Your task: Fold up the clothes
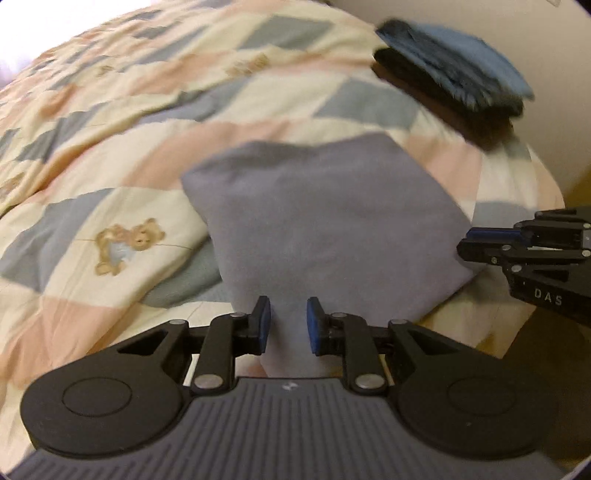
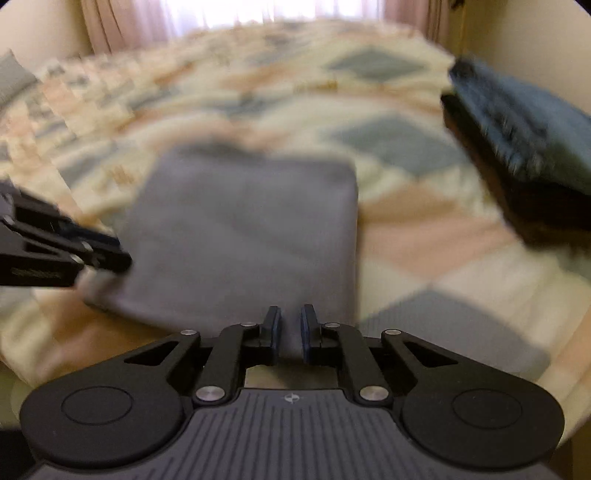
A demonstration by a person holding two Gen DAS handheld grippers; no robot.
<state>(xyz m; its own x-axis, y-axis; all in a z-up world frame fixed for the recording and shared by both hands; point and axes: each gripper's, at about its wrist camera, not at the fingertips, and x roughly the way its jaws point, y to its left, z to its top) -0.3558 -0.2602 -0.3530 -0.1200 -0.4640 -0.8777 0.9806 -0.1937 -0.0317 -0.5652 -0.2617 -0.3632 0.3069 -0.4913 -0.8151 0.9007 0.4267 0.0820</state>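
A folded grey-lavender garment [image 1: 325, 214] lies flat on the patchwork quilt [image 1: 110, 122]; it also shows in the right wrist view [image 2: 243, 236]. My left gripper [image 1: 289, 325] sits at the garment's near corner, jaws a small gap apart with cloth showing between the pads; I cannot tell if it grips. It shows at the left of the right wrist view [image 2: 110, 251]. My right gripper [image 2: 291, 332] is at the garment's near edge, jaws a narrow gap apart with cloth behind them. In the left wrist view it [image 1: 476, 242] touches the garment's right corner.
A stack of folded dark blue and black clothes [image 1: 454, 70] lies at the far right of the bed, also in the right wrist view [image 2: 524, 147]. Curtains [image 2: 122, 22] and a bright window stand behind the bed. The quilt edge drops off near the grippers.
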